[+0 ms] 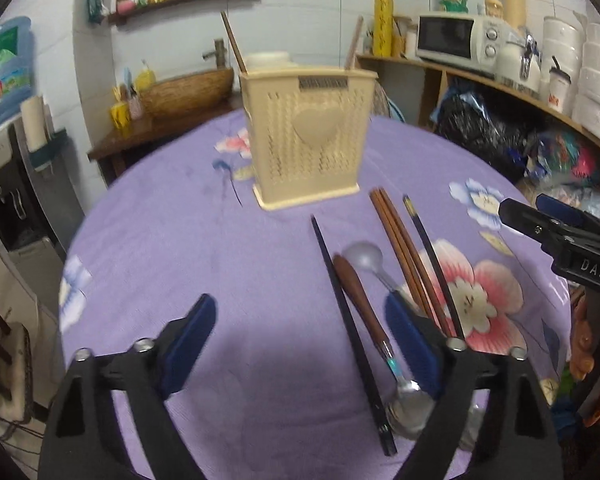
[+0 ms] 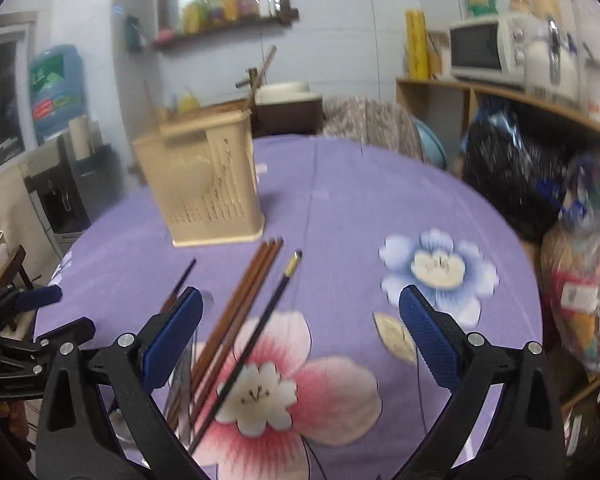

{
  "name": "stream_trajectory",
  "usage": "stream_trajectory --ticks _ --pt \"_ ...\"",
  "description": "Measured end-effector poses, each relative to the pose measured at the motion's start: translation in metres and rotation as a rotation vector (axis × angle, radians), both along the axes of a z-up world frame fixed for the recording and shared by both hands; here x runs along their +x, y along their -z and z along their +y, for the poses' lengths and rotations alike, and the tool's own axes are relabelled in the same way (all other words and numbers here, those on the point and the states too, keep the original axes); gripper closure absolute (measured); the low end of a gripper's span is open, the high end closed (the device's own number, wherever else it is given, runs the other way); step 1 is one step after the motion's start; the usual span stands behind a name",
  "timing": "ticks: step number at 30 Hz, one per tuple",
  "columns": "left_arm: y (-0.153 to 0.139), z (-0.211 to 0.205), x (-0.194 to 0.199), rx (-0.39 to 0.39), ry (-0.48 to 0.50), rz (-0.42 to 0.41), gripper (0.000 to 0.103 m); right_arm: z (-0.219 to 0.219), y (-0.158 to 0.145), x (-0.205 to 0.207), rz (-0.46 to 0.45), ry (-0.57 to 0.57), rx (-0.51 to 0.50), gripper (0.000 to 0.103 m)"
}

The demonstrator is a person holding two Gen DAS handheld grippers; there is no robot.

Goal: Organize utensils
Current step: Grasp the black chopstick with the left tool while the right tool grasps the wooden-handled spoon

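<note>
Purple floral-cloth bench (image 1: 220, 240) | beige perforated plastic holder (image 1: 306, 136) upper centre, ready for sorting | brown wooden chopsticks (image 2: 236, 320) lower centre, awaiting pickup | left tool (image 1: 300, 344), right tool (image 2: 300, 336) released, empty

Two low, close wrist views across the purple tablecloth (image 1: 220, 240), sharing the beige utensil holder (image 1: 306, 136).

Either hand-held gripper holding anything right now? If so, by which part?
Nothing held. Left hand-held gripper and right hand-held gripper are both open over the chopsticks lying on the table.
</note>
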State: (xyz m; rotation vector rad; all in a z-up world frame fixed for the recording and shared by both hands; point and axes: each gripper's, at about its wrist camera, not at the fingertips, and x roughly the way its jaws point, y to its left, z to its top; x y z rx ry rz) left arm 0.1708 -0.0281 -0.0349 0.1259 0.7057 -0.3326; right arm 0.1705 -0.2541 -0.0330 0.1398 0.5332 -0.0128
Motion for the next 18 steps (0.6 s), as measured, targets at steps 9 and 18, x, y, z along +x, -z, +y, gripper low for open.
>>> stream_trajectory --ticks 9,18 --pt "0.028 -0.015 0.008 -0.043 0.037 0.163 0.069 -0.008 0.019 -0.011 0.049 0.022 0.018 0.006" --pt "0.038 -0.031 0.015 -0.006 0.026 0.225 0.085 -0.011 0.019 -0.014 0.060 0.026 0.045 0.006"
